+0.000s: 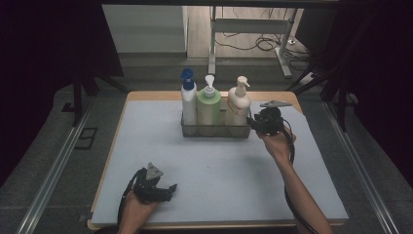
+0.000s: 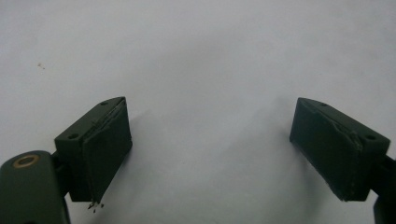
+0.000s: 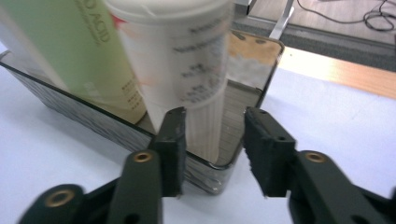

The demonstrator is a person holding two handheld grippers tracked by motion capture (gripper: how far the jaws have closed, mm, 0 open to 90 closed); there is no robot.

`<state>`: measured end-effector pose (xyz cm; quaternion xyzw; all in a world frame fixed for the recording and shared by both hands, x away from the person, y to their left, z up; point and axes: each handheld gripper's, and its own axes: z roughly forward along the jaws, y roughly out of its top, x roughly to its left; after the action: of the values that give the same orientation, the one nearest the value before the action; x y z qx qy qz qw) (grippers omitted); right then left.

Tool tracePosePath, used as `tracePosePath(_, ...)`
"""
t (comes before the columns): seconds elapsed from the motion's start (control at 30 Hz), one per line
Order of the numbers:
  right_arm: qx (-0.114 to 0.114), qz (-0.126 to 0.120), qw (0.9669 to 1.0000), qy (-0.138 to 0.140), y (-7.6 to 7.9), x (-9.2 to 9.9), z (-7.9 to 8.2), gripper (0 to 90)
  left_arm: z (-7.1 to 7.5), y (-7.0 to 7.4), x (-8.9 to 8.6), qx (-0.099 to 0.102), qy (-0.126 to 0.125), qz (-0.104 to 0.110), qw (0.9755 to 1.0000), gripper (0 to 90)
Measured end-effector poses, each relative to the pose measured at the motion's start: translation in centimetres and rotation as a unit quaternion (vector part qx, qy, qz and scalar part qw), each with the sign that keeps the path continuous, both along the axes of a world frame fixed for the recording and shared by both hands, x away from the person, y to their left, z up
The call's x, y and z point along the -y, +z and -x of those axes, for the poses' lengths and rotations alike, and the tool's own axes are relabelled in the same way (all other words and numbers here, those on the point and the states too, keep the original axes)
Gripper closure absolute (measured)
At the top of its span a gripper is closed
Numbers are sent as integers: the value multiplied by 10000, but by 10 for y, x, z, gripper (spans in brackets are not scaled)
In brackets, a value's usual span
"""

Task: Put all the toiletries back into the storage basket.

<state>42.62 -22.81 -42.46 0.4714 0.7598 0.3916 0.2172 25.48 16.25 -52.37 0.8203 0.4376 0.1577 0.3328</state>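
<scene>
A shallow smoked-clear tray [image 1: 214,130] at the back of the mat holds three upright pump bottles: a white one with a blue cap [image 1: 188,100], a green one [image 1: 208,108] and a cream one [image 1: 238,105]. My right gripper [image 1: 252,122] is at the tray's right end. In the right gripper view its jaws [image 3: 215,114] stand partly closed around the tray's near corner [image 3: 224,179], with the cream bottle [image 3: 187,60] just behind and the green bottle [image 3: 79,51] to its left. A gap shows at both pads. My left gripper [image 1: 170,192] rests near the front edge, open [image 2: 210,140] over bare mat.
A pale blue-grey mat [image 1: 219,170] covers the wooden table, whose edge [image 1: 146,95] shows at the back. Dark curtains hang on both sides. A white table frame [image 1: 253,29] and floor cables lie beyond the table.
</scene>
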Motion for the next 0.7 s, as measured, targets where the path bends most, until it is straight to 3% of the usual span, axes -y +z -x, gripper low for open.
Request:
tracePosePath(0.23, 19, 36, 9998, -209, 1, 7, -10, 763, 0, 0, 0, 0, 0, 2, 10000, 122)
tracePosePath(0.47, 13, 228, 9992, -324, -1, 4, -27, 879, 0, 0, 0, 0, -1, 2, 10000, 123)
tracePosePath(0.7, -64, 275, 9992, -298, -6, 0, -43, 897, 0, 0, 0, -1, -6, -8, 10000, 122)
